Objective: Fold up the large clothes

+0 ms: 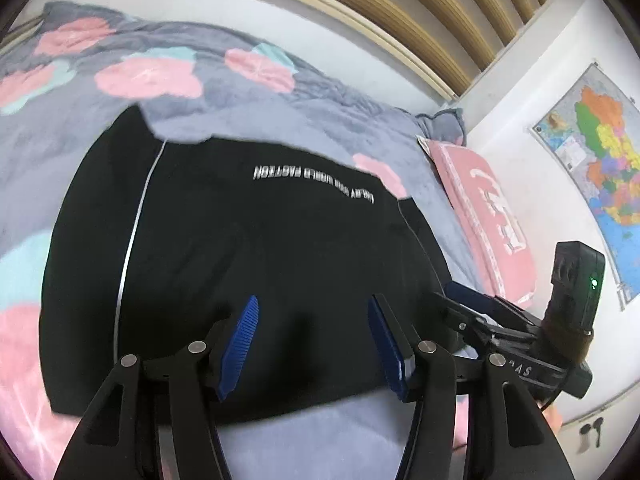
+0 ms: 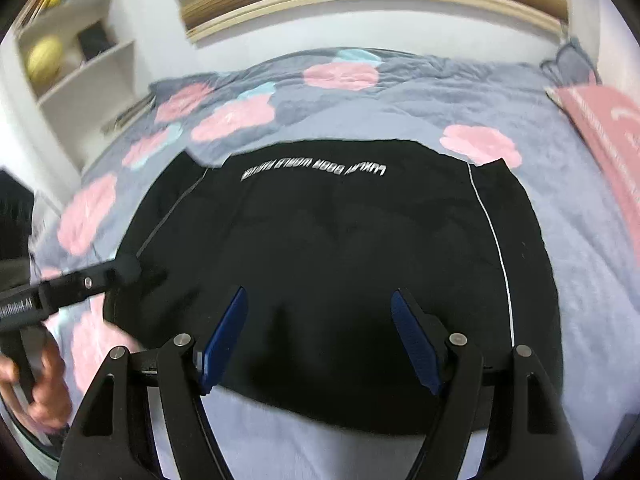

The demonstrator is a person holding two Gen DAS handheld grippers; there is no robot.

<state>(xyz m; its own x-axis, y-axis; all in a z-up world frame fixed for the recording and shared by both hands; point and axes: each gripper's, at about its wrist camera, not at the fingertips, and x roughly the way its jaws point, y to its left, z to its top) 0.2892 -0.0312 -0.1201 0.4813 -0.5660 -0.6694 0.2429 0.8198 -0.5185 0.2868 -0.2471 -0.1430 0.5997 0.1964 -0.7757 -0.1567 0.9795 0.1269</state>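
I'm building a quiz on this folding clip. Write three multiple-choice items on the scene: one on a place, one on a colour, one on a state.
1. Where does the black garment lie?
A. on the flowered bedspread
B. on a shelf
C. on the floor

2. What colour is the pillow by the wall?
A. green
B. pink
C. white

3. How do both tools stand?
A. shut on the garment
B. shut on the pillow
C. open, holding nothing

Answers: 1 A, the bedspread shows all round the garment. 2 B, it is pink with white lettering. 3 C, the left tool and right tool each show a wide gap between the blue pads.
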